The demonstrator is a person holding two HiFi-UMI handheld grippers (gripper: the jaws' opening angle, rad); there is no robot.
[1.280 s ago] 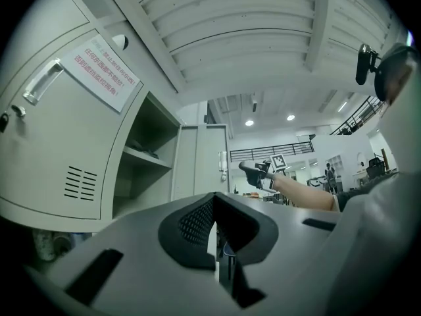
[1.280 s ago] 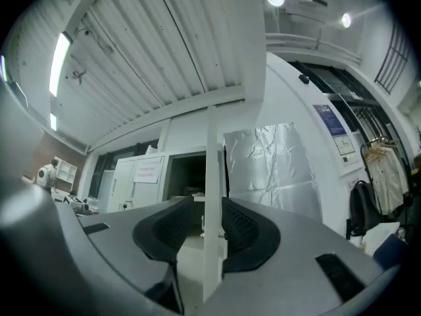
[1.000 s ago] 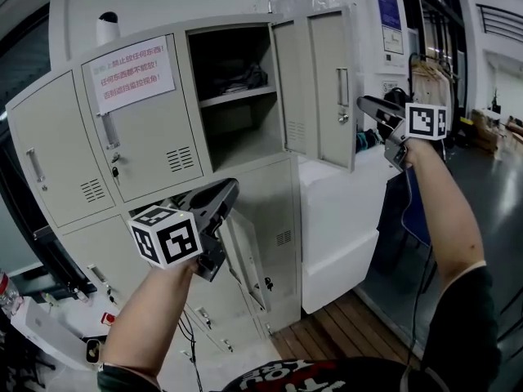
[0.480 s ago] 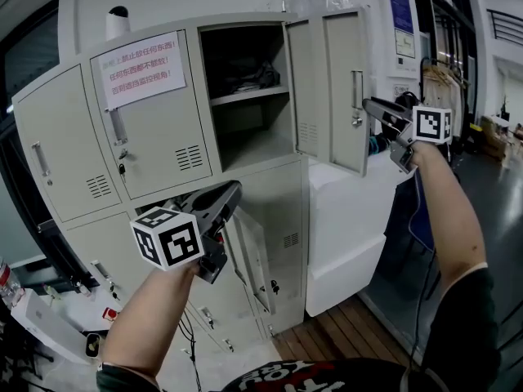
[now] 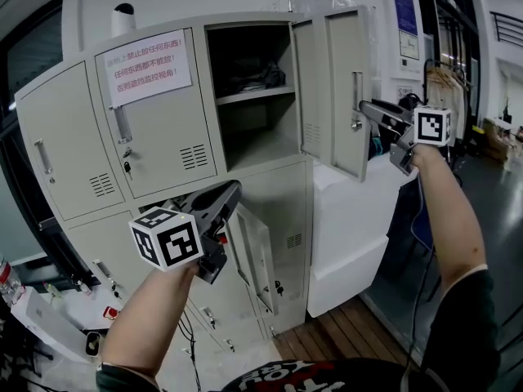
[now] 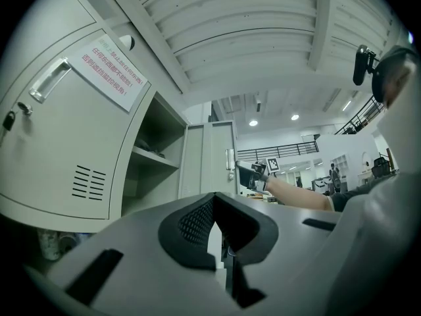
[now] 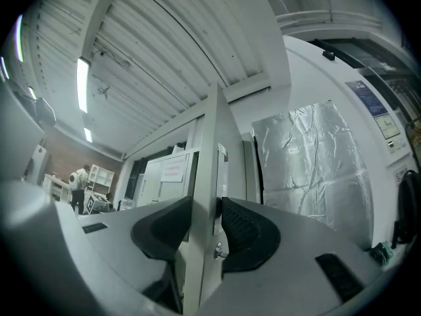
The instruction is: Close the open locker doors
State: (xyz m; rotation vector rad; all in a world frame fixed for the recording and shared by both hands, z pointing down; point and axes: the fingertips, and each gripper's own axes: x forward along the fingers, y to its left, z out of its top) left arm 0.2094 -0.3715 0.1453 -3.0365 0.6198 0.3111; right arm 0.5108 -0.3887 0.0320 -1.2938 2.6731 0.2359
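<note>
The grey locker bank [image 5: 155, 137] has an upper door [image 5: 331, 88] swung open to the right, showing shelves inside. My right gripper [image 5: 365, 111] reaches its free edge by the handle. In the right gripper view, that door edge [image 7: 209, 170] runs between the two pads, and my right gripper [image 7: 207, 219] is shut on it. A lower door [image 5: 255, 256] also stands ajar. My left gripper [image 5: 229, 193] hovers just in front of it, held level. In the left gripper view my left gripper [image 6: 213, 199] is shut with nothing held.
A paper notice [image 5: 147, 65] is taped to the closed middle door. A white cabinet [image 5: 347, 243] stands against the lockers' right side, under the open upper door. Clutter lies on the floor at lower left [image 5: 49, 317]. Wooden flooring [image 5: 343, 333] runs at the right.
My right gripper has moved left onto the free edge of the upper door. The left gripper has stayed where it was.
</note>
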